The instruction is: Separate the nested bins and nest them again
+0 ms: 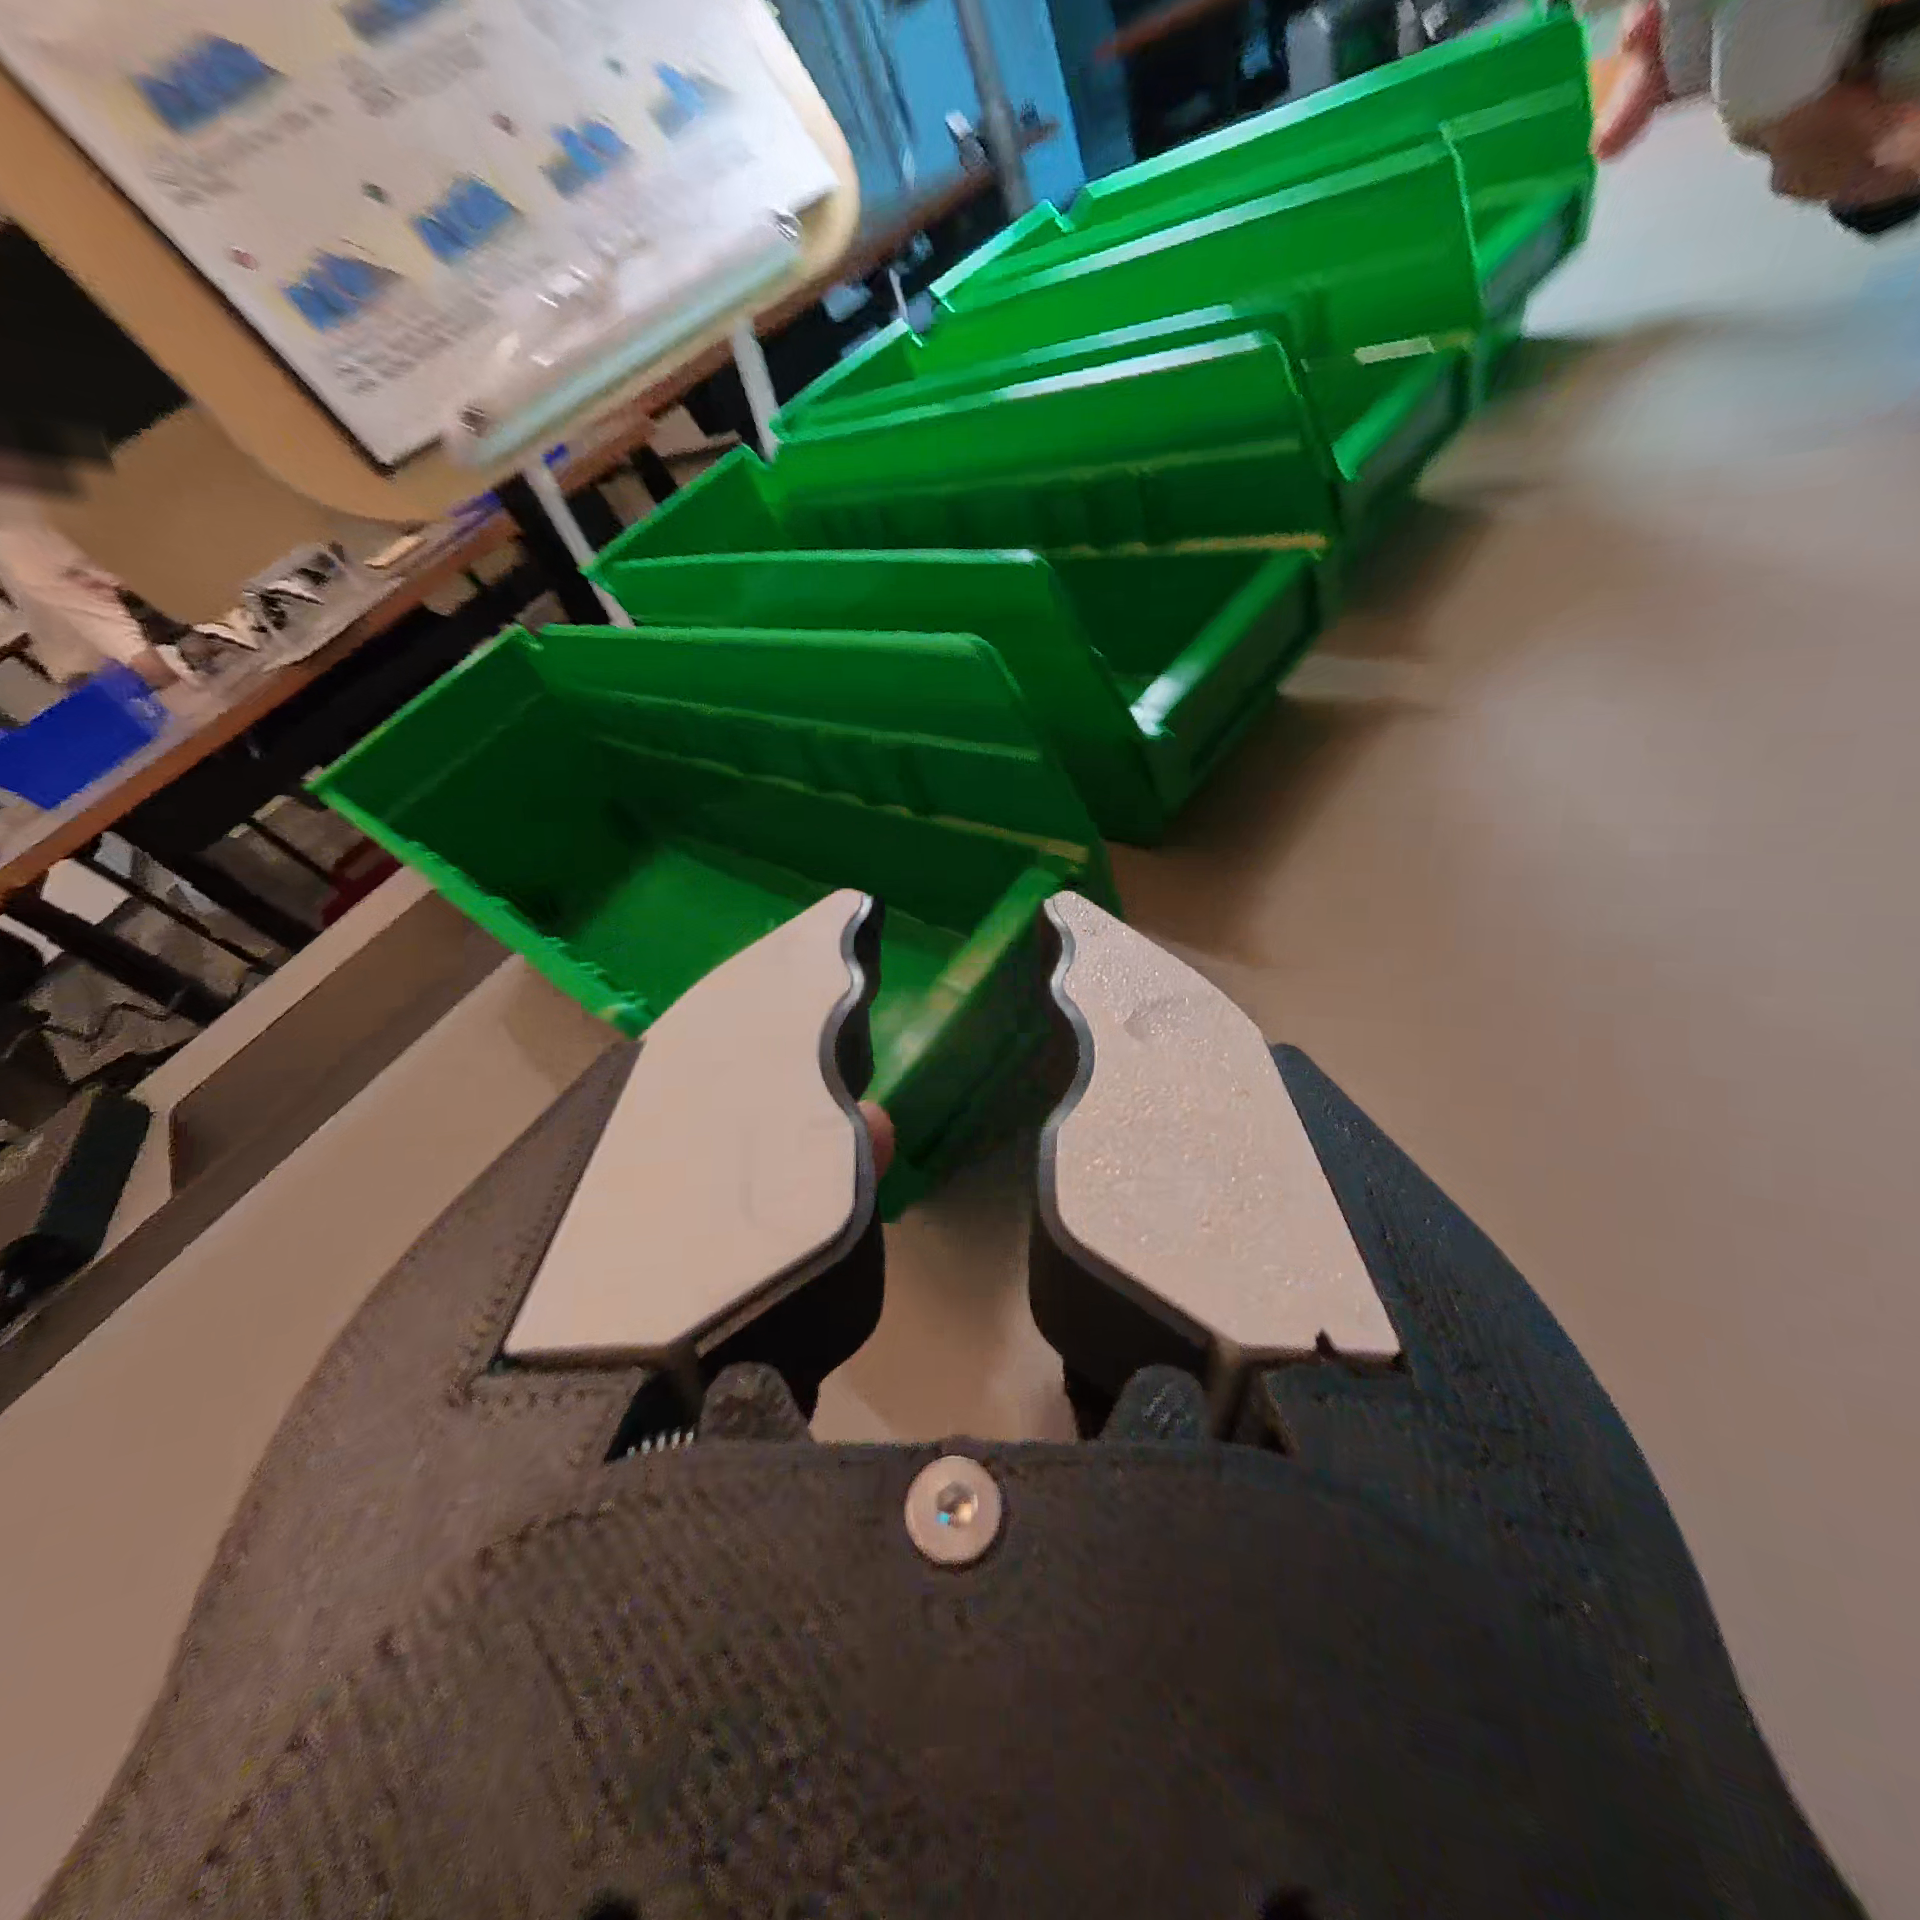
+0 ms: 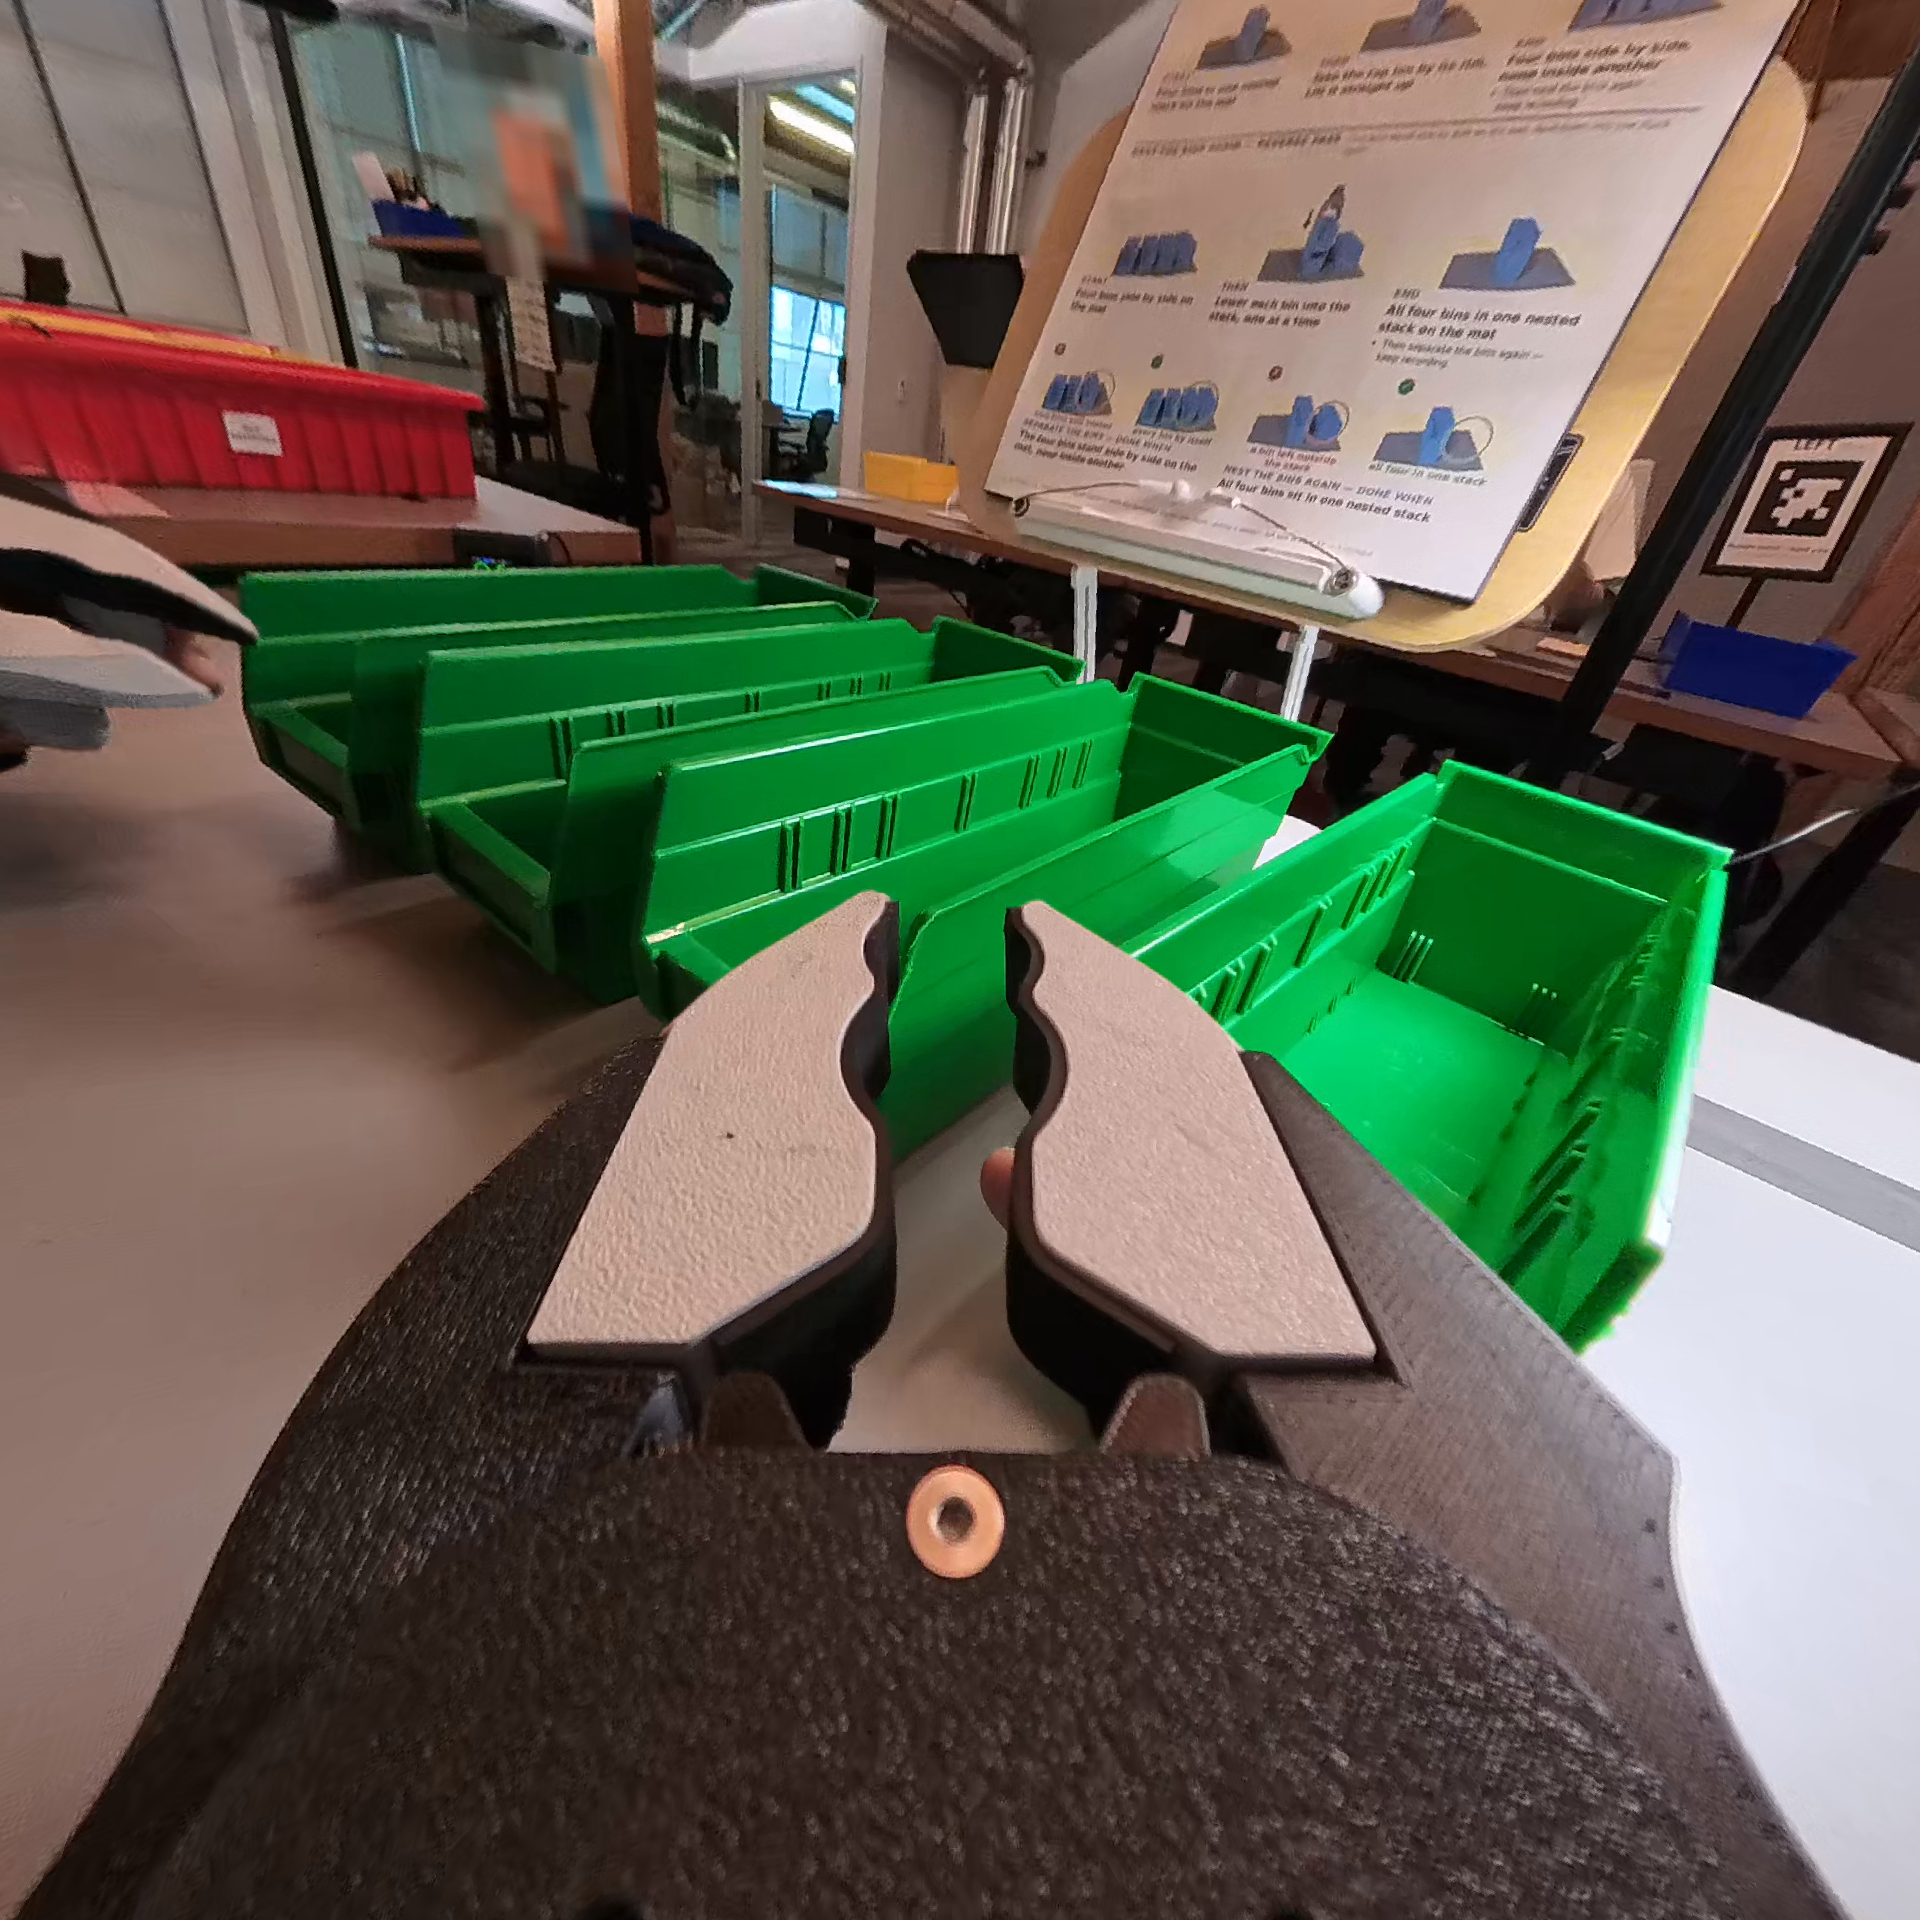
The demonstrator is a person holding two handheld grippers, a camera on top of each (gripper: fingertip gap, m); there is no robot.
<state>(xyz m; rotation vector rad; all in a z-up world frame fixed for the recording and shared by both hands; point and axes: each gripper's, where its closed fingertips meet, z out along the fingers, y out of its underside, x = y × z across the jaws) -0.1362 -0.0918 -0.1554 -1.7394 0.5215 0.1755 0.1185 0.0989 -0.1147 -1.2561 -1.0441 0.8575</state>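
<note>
Four long green bins stand side by side on a pale table [image 2: 208,1039]. My right gripper [image 2: 951,914] is shut on the front end of the left wall of the rightmost bin [image 2: 1455,1060], which sits tilted and slightly apart from the neighbouring bin [image 2: 935,821]. My left gripper [image 1: 956,909] is shut on the low front wall of the leftmost bin [image 1: 665,894], near its right corner, one finger inside and one outside. The left gripper also shows at the left edge of the right wrist view [image 2: 197,644], at that bin's [image 2: 468,613] front.
An instruction board [image 2: 1403,291] on a stand rises just behind the bins. Behind it, other tables hold a red tub [image 2: 208,416] and a blue bin [image 2: 1756,665]. A marker sign [image 2: 1808,499] stands at the far right. The table's right part is white with a grey strip [image 2: 1818,1195]. One gripper's finger ends stand about 35 cm off the other's.
</note>
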